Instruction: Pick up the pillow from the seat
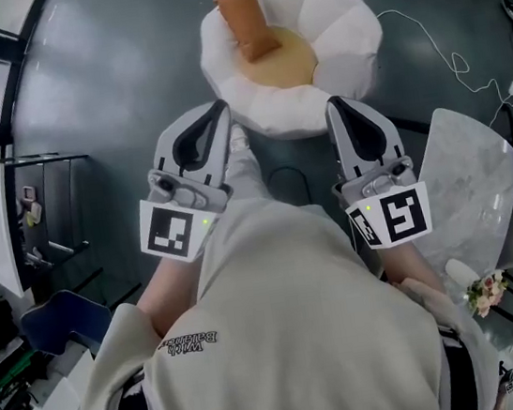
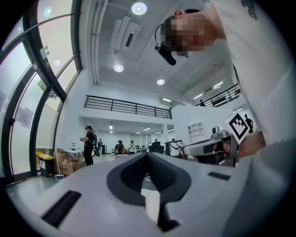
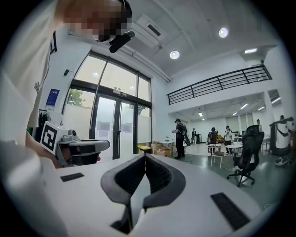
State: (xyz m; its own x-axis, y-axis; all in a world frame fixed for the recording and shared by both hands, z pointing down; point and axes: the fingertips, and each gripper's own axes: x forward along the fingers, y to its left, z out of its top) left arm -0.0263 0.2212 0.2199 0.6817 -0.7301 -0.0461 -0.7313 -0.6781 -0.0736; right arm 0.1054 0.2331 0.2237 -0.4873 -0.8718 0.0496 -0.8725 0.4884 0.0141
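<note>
We've got a matt cloth pillow [image 1: 248, 22], a plush, soft fabric seat [image 1: 346, 30], and smooth matt grey plastic on the left claw [image 1: 221, 109] and right claw [image 1: 331, 103].

The head camera looked steeply down from just above the person's shoulders [image 1: 291, 317] onto the left gripper [image 1: 220, 110], right gripper [image 1: 333, 103] and seat [image 1: 346, 35] beyond, while each gripper camera sat close behind its own jaws, facing level across the hall [image 3: 203, 159], with the other gripper at its edge.

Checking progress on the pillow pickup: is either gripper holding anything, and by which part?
Nothing is held. Left gripper and right gripper are both shut and empty; the orange pillow rests on the white seat.
</note>
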